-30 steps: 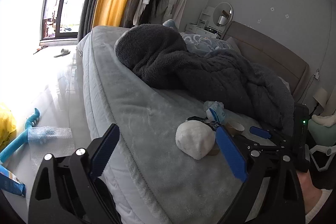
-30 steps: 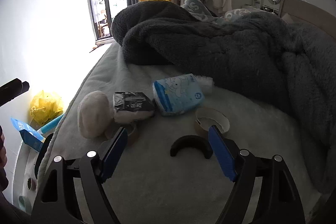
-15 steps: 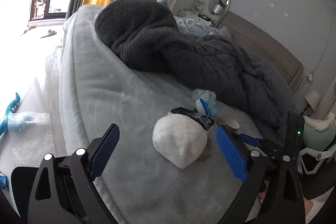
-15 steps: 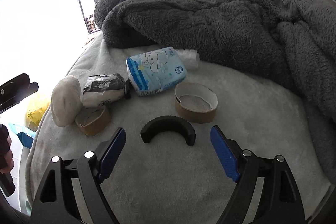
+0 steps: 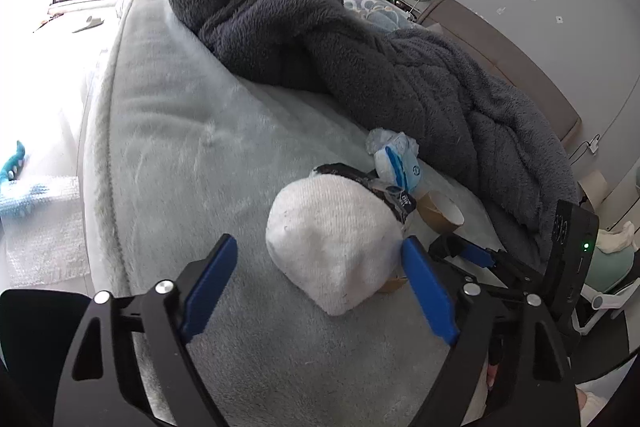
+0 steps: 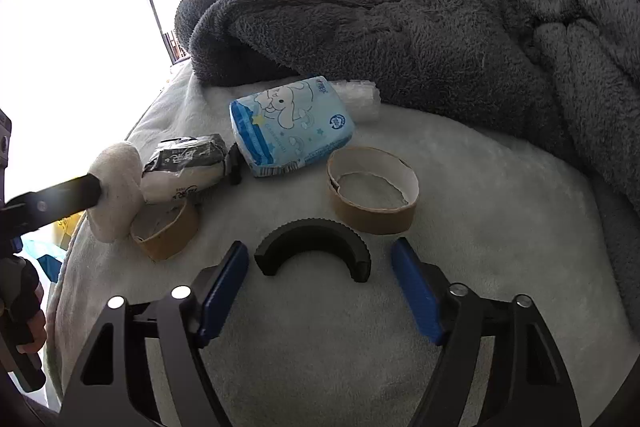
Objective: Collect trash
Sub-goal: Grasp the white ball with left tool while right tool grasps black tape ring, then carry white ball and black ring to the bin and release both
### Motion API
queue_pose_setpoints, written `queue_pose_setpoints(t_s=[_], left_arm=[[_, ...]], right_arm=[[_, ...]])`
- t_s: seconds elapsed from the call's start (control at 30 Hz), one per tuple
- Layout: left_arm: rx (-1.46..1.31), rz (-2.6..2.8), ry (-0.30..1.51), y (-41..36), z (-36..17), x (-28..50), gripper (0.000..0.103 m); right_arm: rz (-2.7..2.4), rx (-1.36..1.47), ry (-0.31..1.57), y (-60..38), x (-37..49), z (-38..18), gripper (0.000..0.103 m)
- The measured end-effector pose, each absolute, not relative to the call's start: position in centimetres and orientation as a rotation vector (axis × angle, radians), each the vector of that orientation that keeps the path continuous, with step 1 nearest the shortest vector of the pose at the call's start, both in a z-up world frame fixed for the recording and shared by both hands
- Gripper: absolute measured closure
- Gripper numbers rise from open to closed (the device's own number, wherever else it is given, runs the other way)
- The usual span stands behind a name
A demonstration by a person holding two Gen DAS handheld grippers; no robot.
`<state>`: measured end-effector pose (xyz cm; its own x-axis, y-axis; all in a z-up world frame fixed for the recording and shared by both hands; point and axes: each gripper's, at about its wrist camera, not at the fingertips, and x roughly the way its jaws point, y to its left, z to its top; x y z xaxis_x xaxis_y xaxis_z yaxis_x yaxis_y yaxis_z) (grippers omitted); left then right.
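Trash lies scattered on the bed (image 6: 500,267). Left tongs (image 5: 316,263) are closing around a white wad (image 5: 336,243); the right pad is seen at its edge, the left pad apart from it, so no clamp is judged yet. Right tongs (image 6: 318,267) are closing either side of a black curved piece (image 6: 312,241), pads not touching it. Step in hand: first pickups. Closure onto each item, then a lift, is called for next. Cardboard rings (image 6: 372,195), a black wrapper (image 6: 184,167) and a blue tissue pack (image 6: 292,127) remain beyond. A grey blanket (image 6: 440,35) is heaped behind; curtains and a window are noted.
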<state>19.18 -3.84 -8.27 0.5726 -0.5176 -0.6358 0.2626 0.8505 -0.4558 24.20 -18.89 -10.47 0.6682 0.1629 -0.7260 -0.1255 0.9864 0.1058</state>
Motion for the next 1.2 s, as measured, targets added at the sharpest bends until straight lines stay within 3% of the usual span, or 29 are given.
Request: queue_pose_setpoints(t_s=[0.27, 0.5, 1.2], left_arm=[[-0.378, -0.496, 0.850, -3.9, -8.8, 19.1, 0.039], [-0.356, -0.492, 0.829, -4.2, -8.1, 18.7, 0.053], [-0.168, -0.322, 0.740, -1.2, -4.6, 16.1, 0.053]], right_arm=[[0.142, 0.023, 0.836, -18.5, 24.2, -10.0, 0.052], [0.129, 0.020, 0.837, -18.3, 24.1, -9.0, 0.054], [0.199, 0.014, 0.746, -14.6, 23.8, -4.9, 0.054]])
